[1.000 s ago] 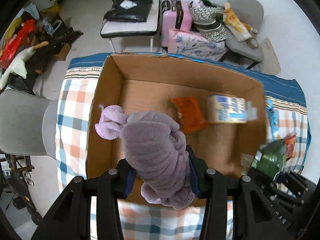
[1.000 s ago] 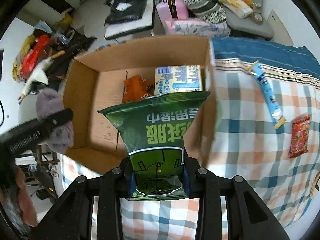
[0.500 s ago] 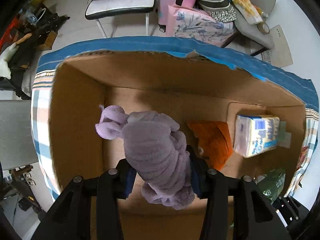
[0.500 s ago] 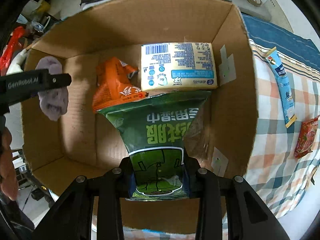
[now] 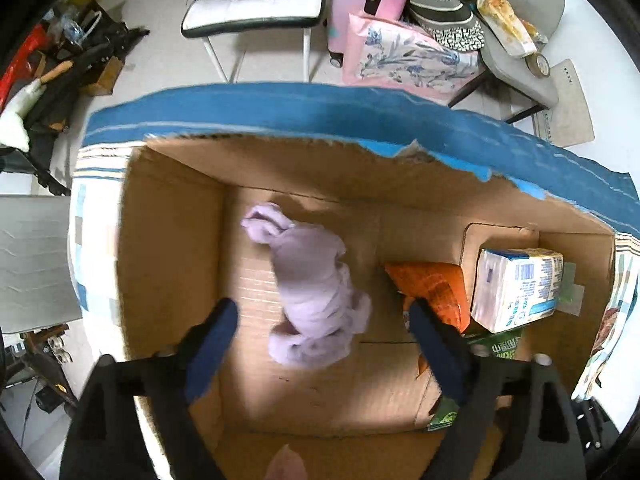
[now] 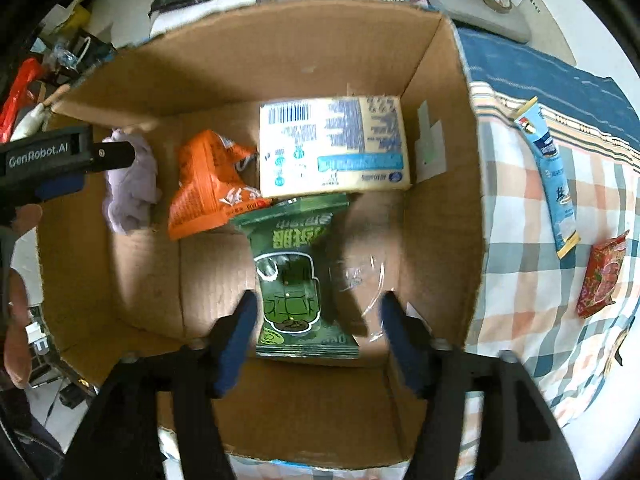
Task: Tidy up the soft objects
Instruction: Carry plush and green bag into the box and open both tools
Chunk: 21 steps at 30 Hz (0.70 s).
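Left gripper (image 5: pixel 320 320) hanging apart over purple cloth (image 5: pixel 316 292) on box (image 5: pixel 168 240) floor | right gripper (image 6: pixel 316 316) apart, green packet (image 6: pixel 296 276) lying at 12 o'clock | risk: fingers snagging cloth while lifting out

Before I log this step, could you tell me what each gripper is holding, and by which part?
Nothing is held. The left gripper is open around the purple towel; the right gripper is open around the green snack bag in the box.

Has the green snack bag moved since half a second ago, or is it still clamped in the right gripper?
Yes. The green snack bag has left the open right gripper and dropped toward the cardboard box floor, against the tissue pack.
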### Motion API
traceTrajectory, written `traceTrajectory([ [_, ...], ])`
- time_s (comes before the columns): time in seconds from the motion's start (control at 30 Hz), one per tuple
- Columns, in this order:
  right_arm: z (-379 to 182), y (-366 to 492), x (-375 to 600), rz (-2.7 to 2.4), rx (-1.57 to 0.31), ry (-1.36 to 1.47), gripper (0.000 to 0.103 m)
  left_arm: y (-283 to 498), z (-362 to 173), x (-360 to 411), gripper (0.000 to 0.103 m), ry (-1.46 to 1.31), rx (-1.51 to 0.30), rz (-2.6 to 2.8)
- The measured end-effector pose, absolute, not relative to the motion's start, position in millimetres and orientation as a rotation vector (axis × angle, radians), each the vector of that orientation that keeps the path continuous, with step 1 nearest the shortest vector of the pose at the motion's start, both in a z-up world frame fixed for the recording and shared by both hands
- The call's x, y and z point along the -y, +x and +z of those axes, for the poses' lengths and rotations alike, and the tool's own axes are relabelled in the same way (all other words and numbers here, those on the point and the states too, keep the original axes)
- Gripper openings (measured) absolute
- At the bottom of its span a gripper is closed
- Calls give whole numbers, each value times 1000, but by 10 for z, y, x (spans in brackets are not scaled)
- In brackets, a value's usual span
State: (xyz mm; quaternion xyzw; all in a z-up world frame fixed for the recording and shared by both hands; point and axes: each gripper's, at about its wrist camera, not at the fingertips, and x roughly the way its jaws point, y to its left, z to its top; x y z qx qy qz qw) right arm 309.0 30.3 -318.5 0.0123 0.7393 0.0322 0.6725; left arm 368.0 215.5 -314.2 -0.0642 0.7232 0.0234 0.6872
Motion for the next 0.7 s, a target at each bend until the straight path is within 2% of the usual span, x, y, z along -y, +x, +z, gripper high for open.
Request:
traceTrajectory([
  [0.07, -3100, 3081, -315, 88, -1642, 24, 101, 3652, -3065, -2159, 91, -140, -1605, 55],
  [0.1, -3068, 3068, -325, 94, -1636, 19, 103, 3633, -3027, -2156, 91, -141, -1597, 52],
  [0.7, -2390, 2477, -284, 129, -1476, -42, 103, 2376, -2045, -1925, 92, -48, -1360, 62],
])
